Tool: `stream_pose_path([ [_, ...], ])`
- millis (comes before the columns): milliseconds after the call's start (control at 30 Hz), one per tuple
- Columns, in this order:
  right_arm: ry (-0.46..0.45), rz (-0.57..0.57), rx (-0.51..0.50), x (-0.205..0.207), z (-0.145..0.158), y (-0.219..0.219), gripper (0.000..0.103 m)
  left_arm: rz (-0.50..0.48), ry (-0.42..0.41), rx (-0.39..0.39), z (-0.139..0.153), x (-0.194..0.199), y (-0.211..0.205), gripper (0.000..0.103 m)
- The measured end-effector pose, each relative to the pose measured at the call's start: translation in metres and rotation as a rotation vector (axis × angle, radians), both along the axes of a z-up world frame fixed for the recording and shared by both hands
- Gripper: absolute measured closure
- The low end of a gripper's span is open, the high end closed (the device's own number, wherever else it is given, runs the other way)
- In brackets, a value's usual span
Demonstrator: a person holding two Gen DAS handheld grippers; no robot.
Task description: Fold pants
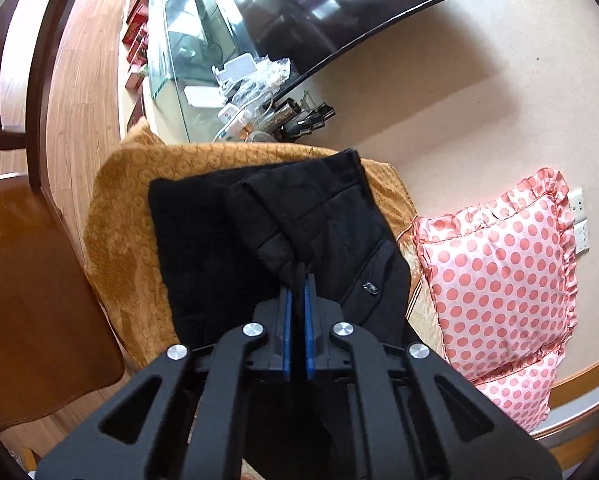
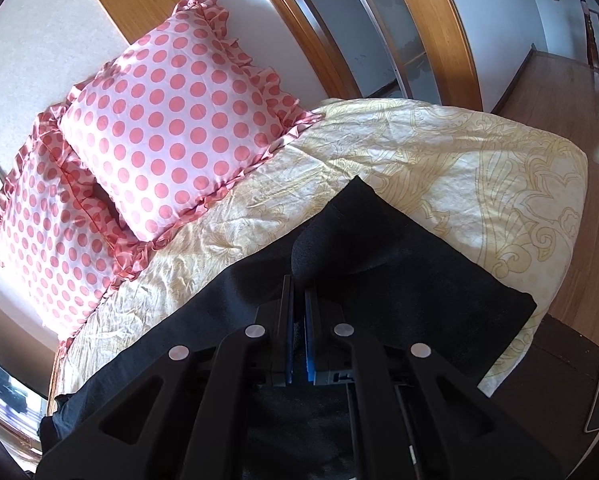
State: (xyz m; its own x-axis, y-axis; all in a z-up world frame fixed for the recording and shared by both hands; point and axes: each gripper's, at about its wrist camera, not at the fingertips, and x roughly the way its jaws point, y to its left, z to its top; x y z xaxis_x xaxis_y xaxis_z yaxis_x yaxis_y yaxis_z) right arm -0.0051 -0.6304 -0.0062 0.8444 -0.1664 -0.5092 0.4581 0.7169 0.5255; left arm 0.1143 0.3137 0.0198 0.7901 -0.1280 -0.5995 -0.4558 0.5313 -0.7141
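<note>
Black pants [image 1: 319, 220] lie on a bed with a yellow patterned cover [image 1: 115, 208]. In the left wrist view my left gripper [image 1: 298, 280] is shut on a raised fold of the pants near the waistband, with a button [image 1: 369, 287] just to its right. In the right wrist view my right gripper [image 2: 298, 286] is shut on a bunched edge of the pants [image 2: 399, 256], which spread flat across the pale cover [image 2: 439, 152].
Two pink polka-dot pillows [image 2: 171, 132] lean against the wall at the head of the bed; one shows in the left view [image 1: 495, 276]. A glass-topped stand [image 1: 179, 52] with cables and a dark TV [image 1: 339, 4] is beyond the bed. A wooden chair [image 1: 27, 280] stands left.
</note>
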Motion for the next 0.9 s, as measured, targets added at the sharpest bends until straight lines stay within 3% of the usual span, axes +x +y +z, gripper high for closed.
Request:
stream_pose_path([
  [167,-0.003,0.001,-0.012,0.000,0.002,0.001,0.098,0.027,-0.031,0.103,0.024,-0.033,0.006,0.099],
  [300,0.007,-0.003,0.000,0.001,-0.004,0.000,0.098,0.027,0.102,0.129,-0.012,-0.033,0.014,0.099],
  [400,0.012,-0.005,0.014,-0.001,-0.008,-0.003,0.098,0.041,0.093,0.183,-0.014,-0.037,0.009,0.093],
  [433,0.012,-0.005,0.019,-0.003,-0.008,-0.004,0.098,0.059,0.084,0.222,-0.006,-0.041,0.005,0.089],
  [500,0.009,-0.008,0.040,-0.003,-0.011,-0.008,0.098,0.088,0.034,0.307,0.015,-0.049,-0.007,0.071],
  [533,0.008,-0.007,0.053,-0.003,-0.012,-0.010,0.098,0.095,0.010,0.342,0.026,-0.052,-0.014,0.053],
  [567,0.010,-0.007,0.062,-0.003,-0.014,-0.011,0.098,0.105,-0.023,0.383,0.037,-0.057,-0.022,0.041],
  [600,0.012,-0.007,0.067,-0.003,-0.015,-0.012,0.098,0.110,-0.058,0.434,0.050,-0.061,-0.034,0.037],
  [700,0.016,-0.005,0.088,-0.004,-0.021,-0.016,0.098,0.001,-0.114,0.513,0.069,-0.056,-0.072,0.027],
  [767,0.023,-0.007,0.111,-0.009,-0.026,-0.018,0.098,-0.126,-0.118,0.492,0.068,-0.044,-0.095,0.020],
  [900,0.031,-0.002,0.157,-0.022,-0.036,-0.021,0.098,-0.371,-0.106,0.433,0.053,-0.020,-0.144,0.020],
])
